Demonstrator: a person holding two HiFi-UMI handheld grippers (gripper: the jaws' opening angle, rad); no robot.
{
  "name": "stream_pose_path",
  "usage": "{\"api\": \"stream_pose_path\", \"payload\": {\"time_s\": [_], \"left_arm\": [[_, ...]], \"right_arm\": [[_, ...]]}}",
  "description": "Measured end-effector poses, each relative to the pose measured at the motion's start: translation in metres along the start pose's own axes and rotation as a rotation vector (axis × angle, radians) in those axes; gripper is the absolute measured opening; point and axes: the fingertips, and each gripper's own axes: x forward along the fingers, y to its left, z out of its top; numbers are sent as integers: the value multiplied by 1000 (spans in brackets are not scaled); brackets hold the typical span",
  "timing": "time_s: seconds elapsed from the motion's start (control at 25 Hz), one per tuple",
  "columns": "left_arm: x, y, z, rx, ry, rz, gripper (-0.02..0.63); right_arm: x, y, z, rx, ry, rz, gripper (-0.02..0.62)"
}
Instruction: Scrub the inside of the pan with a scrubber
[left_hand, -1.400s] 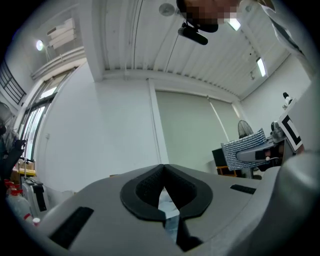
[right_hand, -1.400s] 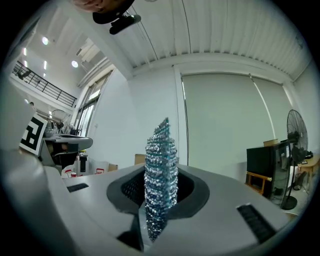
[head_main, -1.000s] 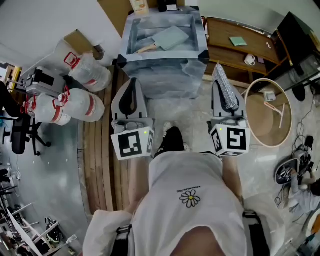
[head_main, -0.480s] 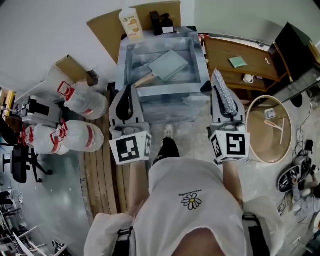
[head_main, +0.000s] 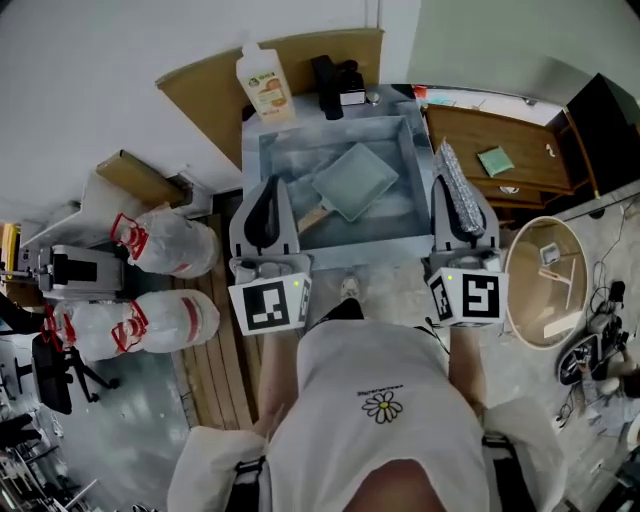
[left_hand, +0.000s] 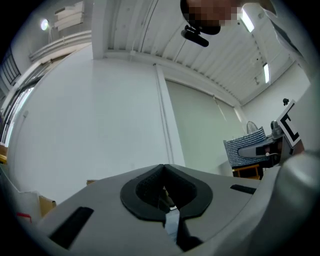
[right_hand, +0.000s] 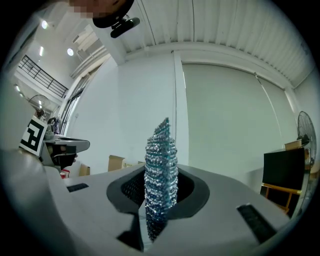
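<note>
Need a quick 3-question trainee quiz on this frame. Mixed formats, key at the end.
1. Multiple choice: what does the right gripper hold? A) a folded cloth B) a metallic mesh scrubber C) nothing
2. True or false: the left gripper is shut with nothing between its jaws.
3. Fill in: the pan lies inside the ____.

Key: 1 B. 2 true. 3 basin.
</note>
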Motion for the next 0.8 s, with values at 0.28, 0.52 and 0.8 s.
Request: {"api": "stream_pose_path", "payload": {"time_s": [0.28, 0.52, 0.8], "left_arm": [[62, 36, -40, -48, 66, -23, 14], [83, 39, -58, -56, 101, -21, 15], [87, 35, -58, -62, 97, 12, 15]], "right_arm": [[65, -2, -23, 11, 75, -45, 63], [91, -8, -31, 10, 96, -32, 63], [101, -10, -34, 22, 78, 12, 63]]}}
